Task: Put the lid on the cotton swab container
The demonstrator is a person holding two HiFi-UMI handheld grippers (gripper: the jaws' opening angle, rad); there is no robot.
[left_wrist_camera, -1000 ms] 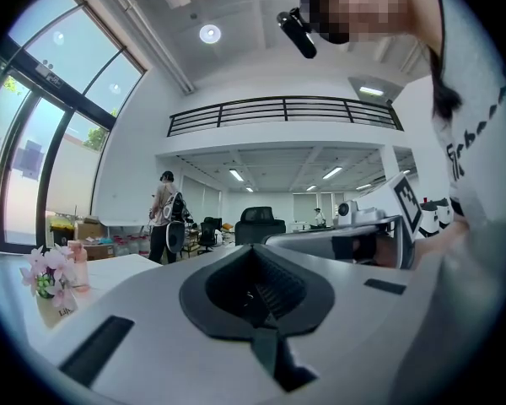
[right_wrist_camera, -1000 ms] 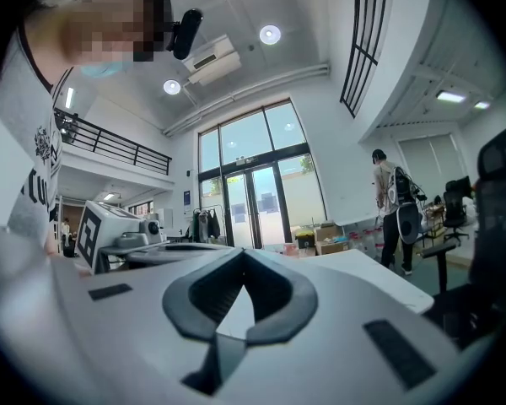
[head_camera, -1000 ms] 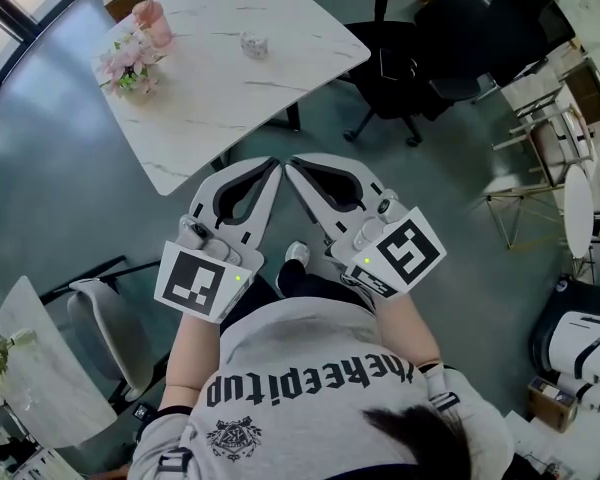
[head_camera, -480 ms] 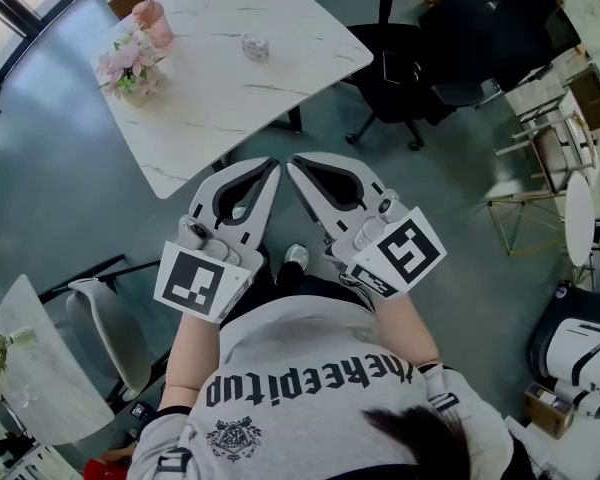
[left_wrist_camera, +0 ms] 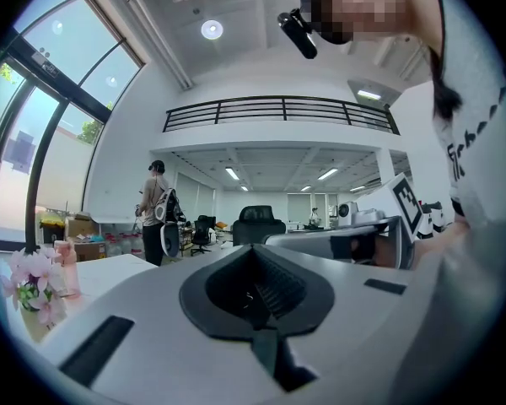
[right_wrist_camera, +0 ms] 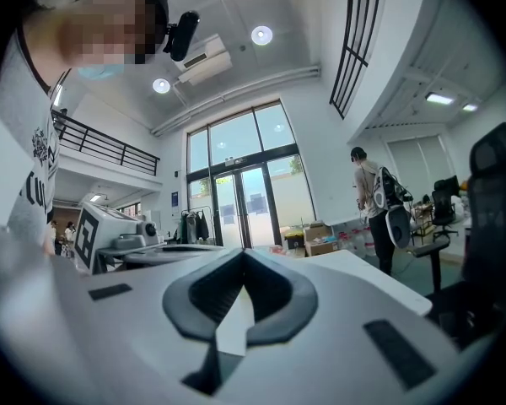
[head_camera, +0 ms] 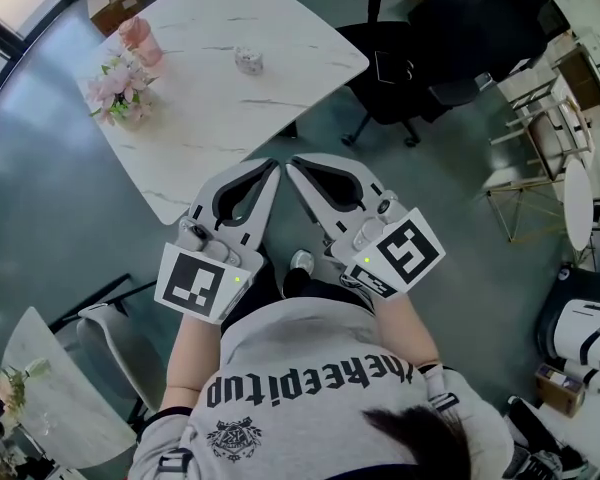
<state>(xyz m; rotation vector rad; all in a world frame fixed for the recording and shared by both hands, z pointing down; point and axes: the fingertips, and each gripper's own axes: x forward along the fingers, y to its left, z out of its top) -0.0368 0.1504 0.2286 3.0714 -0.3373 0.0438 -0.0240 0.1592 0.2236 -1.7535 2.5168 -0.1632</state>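
Evidently nothing has started. The person stands back from the marble table (head_camera: pixel 220 118) with a gripper in each hand, both held level and pointed toward it.

- Left gripper (head_camera: pixel 273 166): jaws pressed together, nothing in them.
- Right gripper (head_camera: pixel 292 166): the same, tips meeting and empty.
- The two tips sit just beside each other in a V. It reads as a ready pose, not a reach.

A small clear round container (head_camera: pixel 247 60) stands alone on the table, well apart from both grippers. My guess is that it is the cotton swab container. It is too small from here to tell if a lid is on it, and I can pick out no separate lid anywhere.

A pink tumbler (head_camera: pixel 136 34) and a bunch of pink flowers (head_camera: pixel 116 80) stand near each other toward the table's left edge. I'd say they are decor, set aside so the space round the container stays free.

Writing:
- Blackletter print across the grey shirt (head_camera: pixel 310 343) seems to read "thekeepitup", with a crest below it.
- The marker cube (head_camera: pixel 195 286) on each gripper carries black-and-white squares only, no letters.
- No label is legible on the container.
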